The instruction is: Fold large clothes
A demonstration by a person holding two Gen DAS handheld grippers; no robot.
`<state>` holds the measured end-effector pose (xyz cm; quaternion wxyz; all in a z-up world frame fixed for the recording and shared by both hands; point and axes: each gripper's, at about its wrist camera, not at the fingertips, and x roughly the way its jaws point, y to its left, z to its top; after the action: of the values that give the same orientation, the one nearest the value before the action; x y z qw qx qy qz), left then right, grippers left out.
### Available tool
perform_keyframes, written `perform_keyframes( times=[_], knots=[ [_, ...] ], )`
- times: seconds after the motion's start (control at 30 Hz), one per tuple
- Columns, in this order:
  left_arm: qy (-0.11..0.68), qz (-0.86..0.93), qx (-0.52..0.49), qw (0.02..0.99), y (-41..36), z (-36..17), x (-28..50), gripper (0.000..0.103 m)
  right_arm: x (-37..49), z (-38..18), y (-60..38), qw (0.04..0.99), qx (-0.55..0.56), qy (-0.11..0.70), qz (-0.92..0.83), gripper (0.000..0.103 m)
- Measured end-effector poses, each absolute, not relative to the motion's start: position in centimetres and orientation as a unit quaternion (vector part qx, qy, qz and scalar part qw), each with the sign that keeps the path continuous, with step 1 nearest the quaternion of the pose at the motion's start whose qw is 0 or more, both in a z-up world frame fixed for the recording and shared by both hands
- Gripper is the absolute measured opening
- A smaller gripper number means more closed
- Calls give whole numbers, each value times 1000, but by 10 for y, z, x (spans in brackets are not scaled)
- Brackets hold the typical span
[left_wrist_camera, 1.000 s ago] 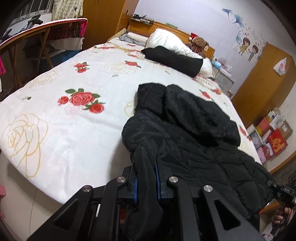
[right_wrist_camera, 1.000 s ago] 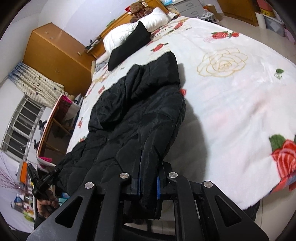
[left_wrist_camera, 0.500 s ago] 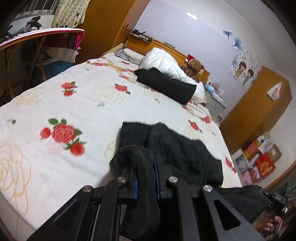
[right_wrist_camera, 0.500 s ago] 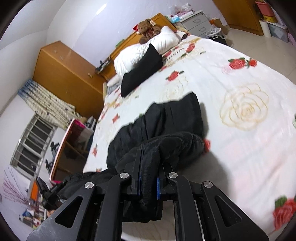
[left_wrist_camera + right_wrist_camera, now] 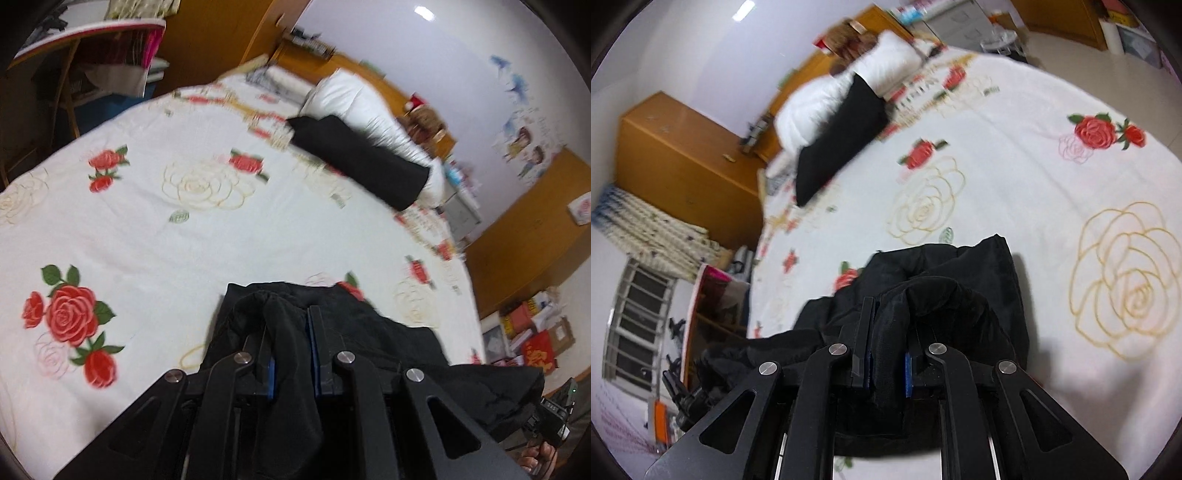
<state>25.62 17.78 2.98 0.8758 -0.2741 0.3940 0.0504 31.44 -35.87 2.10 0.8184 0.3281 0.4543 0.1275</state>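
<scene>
Noted both grippers clamped on the black jacket [image 5: 332, 332]: left gripper [image 5: 291, 354] with fingers [image 5: 316, 332] pinched on a gathered fold, right gripper [image 5: 886, 354] with fingers [image 5: 866, 332] likewise pinched on bunched fabric. Found the jacket's lifted near end carried forward over the part lying flat on the floral bed [image 5: 147, 229], its long axis running ahead of both grippers toward the pillows [image 5: 354, 99]. Judged neither gripper nearer, the held edge spanning between them; next move likely forward and down onto the flat layer.
</scene>
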Motion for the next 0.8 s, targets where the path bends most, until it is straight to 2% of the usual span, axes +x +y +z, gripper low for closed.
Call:
perform_keyframes(
  times=[0.23,0.4,0.43,0.5,0.53,0.57,0.6,0.63,0.67,0.7,0.8],
  knots=[
    [454,71,-247,853,168,-41,320,16,375,-50,-353,783,331,517,102,17],
    [456,61,-248,852,165,-49,330,22,381,-63,-362,766,373,512,111,25],
    [458,54,-253,851,166,-46,331,23,380,-60,-364,764,380,508,116,30],
    [458,39,-266,847,172,-39,329,32,376,-50,-370,762,393,497,132,41],
    [452,28,-277,847,176,-32,325,36,373,-40,-373,763,400,488,143,58],
    [445,17,-285,848,180,-26,322,44,372,-33,-375,766,402,479,150,72],
    [437,9,-292,850,184,-18,319,54,367,-21,-380,777,401,461,154,75],
    [426,1,-298,854,188,-10,315,59,364,-12,-383,786,396,448,154,76],
    [410,1,-297,862,191,0,310,70,361,-1,-387,799,389,432,157,76],
    [390,11,-286,875,195,11,305,76,359,7,-389,809,380,419,159,76],
    [351,27,-270,896,205,29,296,85,357,17,-383,832,338,409,161,76]
  ],
)
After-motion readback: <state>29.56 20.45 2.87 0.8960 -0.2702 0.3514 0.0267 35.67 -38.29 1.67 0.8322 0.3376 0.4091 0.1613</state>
